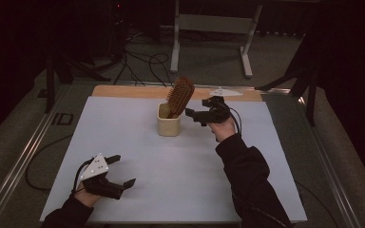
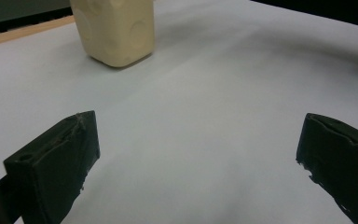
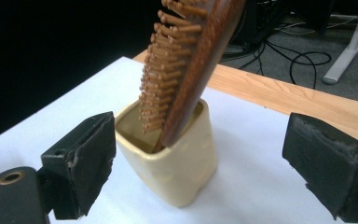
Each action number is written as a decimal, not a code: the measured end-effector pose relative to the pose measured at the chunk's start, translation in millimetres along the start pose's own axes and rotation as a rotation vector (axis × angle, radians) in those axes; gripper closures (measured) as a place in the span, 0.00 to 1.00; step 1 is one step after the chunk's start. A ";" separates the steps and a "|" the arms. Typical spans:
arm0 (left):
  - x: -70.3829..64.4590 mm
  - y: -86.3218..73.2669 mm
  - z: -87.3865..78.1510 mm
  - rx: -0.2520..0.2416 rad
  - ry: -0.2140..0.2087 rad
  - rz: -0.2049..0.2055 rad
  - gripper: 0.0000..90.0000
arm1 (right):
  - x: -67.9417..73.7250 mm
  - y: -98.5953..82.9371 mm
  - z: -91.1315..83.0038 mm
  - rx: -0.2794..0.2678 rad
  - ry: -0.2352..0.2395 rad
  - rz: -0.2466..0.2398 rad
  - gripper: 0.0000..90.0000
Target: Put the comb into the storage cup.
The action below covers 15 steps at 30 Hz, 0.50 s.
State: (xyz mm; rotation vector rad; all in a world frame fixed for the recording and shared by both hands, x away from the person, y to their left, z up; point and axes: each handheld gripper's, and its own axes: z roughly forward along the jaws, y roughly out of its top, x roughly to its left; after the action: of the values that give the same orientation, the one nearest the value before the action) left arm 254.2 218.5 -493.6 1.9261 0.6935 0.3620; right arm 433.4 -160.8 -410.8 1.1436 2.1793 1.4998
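Wooden and brown, a hairbrush [image 1: 180, 95] stands handle-down in a cream-coloured ceramic cup [image 1: 168, 125], its bristled head leaning out over the rim toward the far right. The cup sits on a white sheet covering the table [image 1: 138, 142], a little beyond the middle, near the strip of bare wood at the far edge.

The right gripper [image 1: 200, 115] is held just to the right of the cup, with its jaws spread wide and nothing between them. In the right gripper view the cup [image 3: 175, 161] stands between the two open jaws without touching either, and the brush [image 3: 186, 65] rises from it with its bristles facing left.

The left gripper [image 1: 121, 171] rests low near the front left of the sheet, well apart from the cup. Its jaws are also spread and empty. In the left gripper view, the cup [image 2: 114, 30] shows farther off.
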 end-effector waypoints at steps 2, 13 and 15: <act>-0.2 0.0 0.0 0.000 -0.001 0.001 0.00 | -0.7 -2.4 -2.4 0.000 0.002 -0.006 0.11; -0.6 0.0 -0.1 0.003 0.002 0.003 0.00 | -0.6 -23.8 -17.7 0.008 0.024 -0.032 0.11; -0.9 -0.2 0.0 0.005 0.002 0.004 0.00 | -1.1 -28.6 -20.2 0.008 0.022 -0.035 0.11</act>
State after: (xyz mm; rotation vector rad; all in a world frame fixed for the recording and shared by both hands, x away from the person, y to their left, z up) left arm 253.4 218.0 -493.8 1.9320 0.6921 0.3654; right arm 409.0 -179.7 -427.3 1.0912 2.2100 1.4974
